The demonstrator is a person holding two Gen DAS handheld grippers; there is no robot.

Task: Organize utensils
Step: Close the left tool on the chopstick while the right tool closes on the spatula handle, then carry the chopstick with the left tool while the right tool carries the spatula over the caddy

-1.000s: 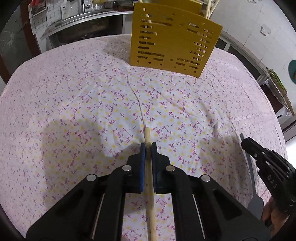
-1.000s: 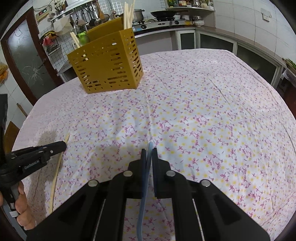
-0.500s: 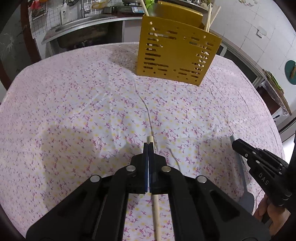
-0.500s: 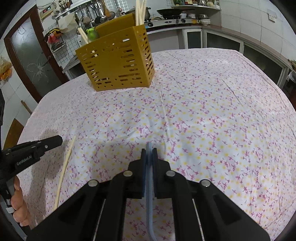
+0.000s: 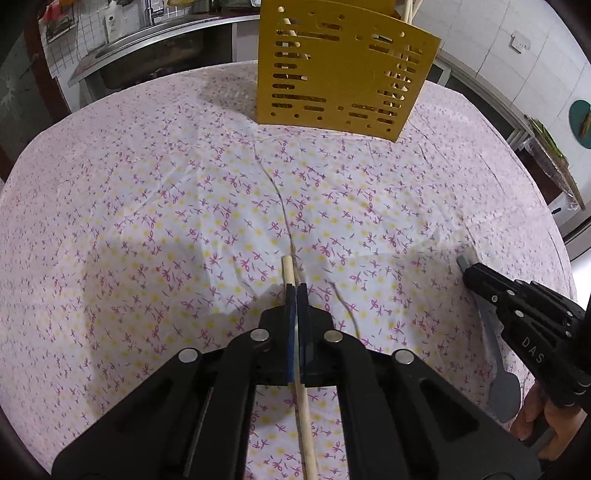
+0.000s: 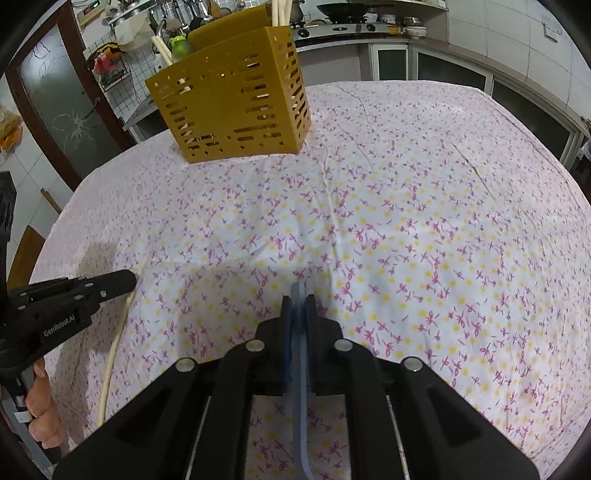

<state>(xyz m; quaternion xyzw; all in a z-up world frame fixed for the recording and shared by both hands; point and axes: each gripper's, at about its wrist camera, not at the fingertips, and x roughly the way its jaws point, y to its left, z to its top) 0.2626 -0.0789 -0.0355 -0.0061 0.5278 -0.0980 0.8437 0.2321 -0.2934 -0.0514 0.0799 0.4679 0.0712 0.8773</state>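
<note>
My left gripper (image 5: 295, 291) clamped tight on wooden chopstick (image 5: 303, 406), tip poking just past pads. My right gripper (image 6: 298, 302) pinches blue-grey spoon (image 6: 301, 369) by handle, jaws just eased slightly wider, pads touching it. Yellow slotted utensil holder (image 6: 236, 107) stands well ahead of both on floral tablecloth (image 6: 406, 221), chopsticks upright inside.

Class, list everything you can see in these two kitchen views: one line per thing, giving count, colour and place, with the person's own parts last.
Utensil caddy: one, mustard yellow, slotted, far side of table.
Chopsticks in caddy: several, pale wood, sticking up.
Chopstick: one, pale wood, clamped in left gripper.
Spoon: one, grey-blue, handle clamped in right gripper.
Tablecloth: one, white with pink and yellow flowers, covering table.
Left gripper: black, shut on chopstick.
Right gripper: black, shut on spoon.
Hands: two, on gripper handles.
</note>
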